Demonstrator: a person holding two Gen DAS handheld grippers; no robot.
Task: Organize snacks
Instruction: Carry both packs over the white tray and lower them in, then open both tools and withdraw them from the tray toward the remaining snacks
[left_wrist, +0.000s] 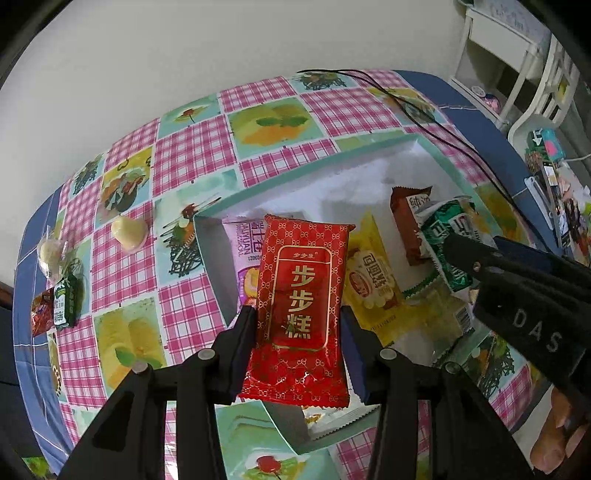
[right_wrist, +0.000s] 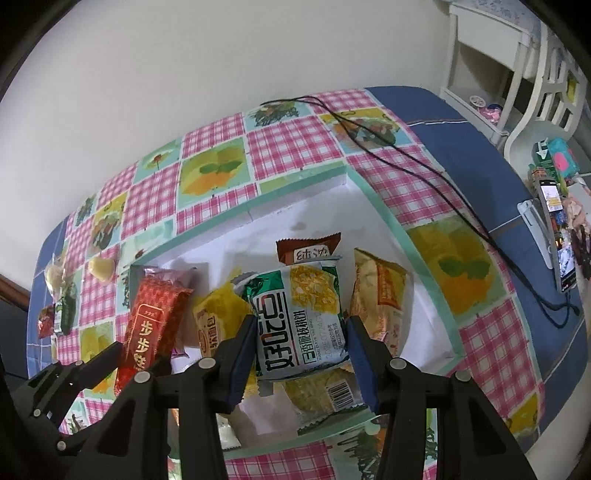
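Observation:
My left gripper (left_wrist: 297, 321) is shut on a red snack packet with gold lettering (left_wrist: 301, 306), held upright over the left end of the white box (left_wrist: 369, 147). That red packet (right_wrist: 147, 325) shows at the left of the right wrist view. My right gripper (right_wrist: 301, 336) is shut on a green and white snack packet (right_wrist: 299, 325) above the box's middle (right_wrist: 303, 206); the same packet (left_wrist: 448, 243) appears at the right of the left wrist view. Inside the box lie a yellow packet (left_wrist: 373, 280), a brown one (left_wrist: 406, 221) and a purple one (left_wrist: 245, 254).
Loose snacks lie on the checked tablecloth at the far left: a pale heart-shaped sweet (left_wrist: 127, 230), a clear-wrapped one (left_wrist: 51, 254), a green packet (left_wrist: 66, 302) and a red one (left_wrist: 42, 315). A black cable (right_wrist: 424, 166) crosses the table's right side. White shelves (right_wrist: 491, 55) stand beyond.

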